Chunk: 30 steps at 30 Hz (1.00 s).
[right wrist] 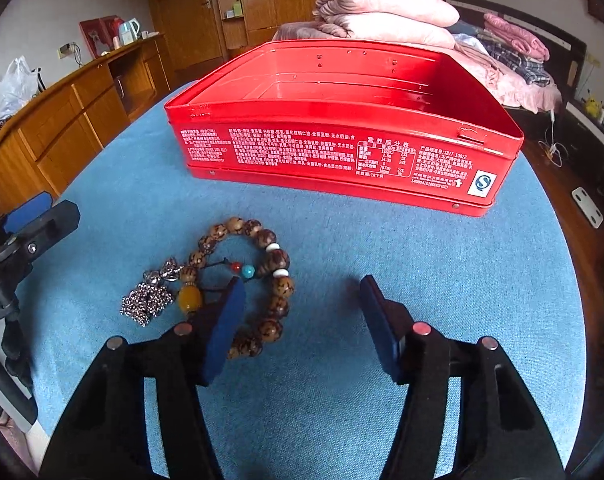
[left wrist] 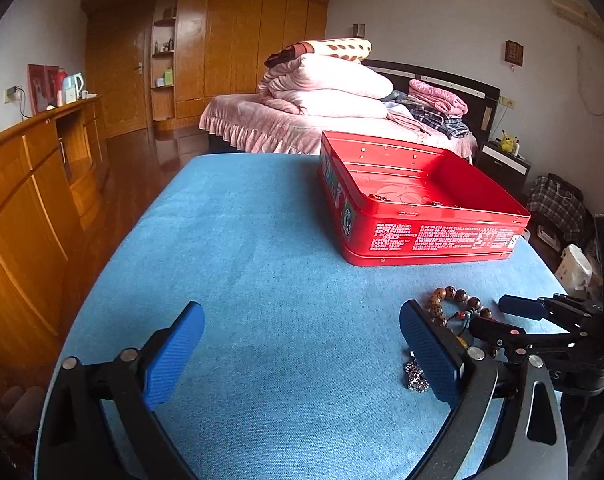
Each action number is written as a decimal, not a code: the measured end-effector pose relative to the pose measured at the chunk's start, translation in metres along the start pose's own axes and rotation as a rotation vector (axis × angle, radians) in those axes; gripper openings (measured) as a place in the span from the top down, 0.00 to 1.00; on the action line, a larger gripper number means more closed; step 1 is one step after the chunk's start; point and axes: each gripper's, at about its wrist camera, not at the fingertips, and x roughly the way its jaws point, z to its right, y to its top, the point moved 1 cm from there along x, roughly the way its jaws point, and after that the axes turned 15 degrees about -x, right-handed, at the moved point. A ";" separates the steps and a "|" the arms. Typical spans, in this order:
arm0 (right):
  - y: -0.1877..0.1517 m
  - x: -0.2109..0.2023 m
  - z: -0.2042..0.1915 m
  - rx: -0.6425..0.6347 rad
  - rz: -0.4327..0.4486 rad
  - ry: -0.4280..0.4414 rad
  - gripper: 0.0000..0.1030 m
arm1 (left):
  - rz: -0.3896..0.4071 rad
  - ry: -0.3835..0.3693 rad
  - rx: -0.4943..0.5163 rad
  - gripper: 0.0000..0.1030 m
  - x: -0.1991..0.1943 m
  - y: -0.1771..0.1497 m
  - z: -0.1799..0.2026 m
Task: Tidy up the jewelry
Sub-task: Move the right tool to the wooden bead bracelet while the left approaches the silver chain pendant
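The right gripper (right wrist: pixel 302 312) hangs low over the blue cloth-covered table (right wrist: pixel 342 400), its two blue-padded jaws standing about half apart with nothing clamped between them. Its left blue pad (right wrist: pixel 225 332) sits inside the ring of the brown wooden bead bracelet (right wrist: pixel 275 264), covering part of the loop; whether the pad touches the beads I cannot tell. The other pad stands over bare cloth, clear of the bracelet, so one side of the bead ring lies between the jaws with nothing pressing on it.

The bracelet lies flat on the cloth, just in front of the open red metal tin (right wrist: pixel 342 148), on the tin's printed long side. An amber bead (right wrist: pixel 189 300) and small red and turquoise beads hang inside the loop. Touching the bracelet on the side away from the right gripper is a heap of silver ball chain (right wrist: pixel 145 304).

The left gripper (left wrist: pixel 302 356) hovers over the same cloth, further from the tin, jaws wide apart and empty. In its view some chain shows on the tin's floor (left wrist: pixel 386 199).
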 end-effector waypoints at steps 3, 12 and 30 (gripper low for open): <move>-0.001 0.000 0.002 0.001 0.007 0.003 0.64 | -0.008 -0.006 0.022 0.07 0.000 -0.003 0.004; -0.010 -0.009 0.024 0.052 0.019 0.028 0.90 | -0.057 -0.047 0.062 0.07 0.001 -0.011 0.018; -0.028 -0.021 0.056 0.137 0.016 -0.005 0.90 | -0.254 -0.181 0.167 0.51 0.025 -0.050 0.070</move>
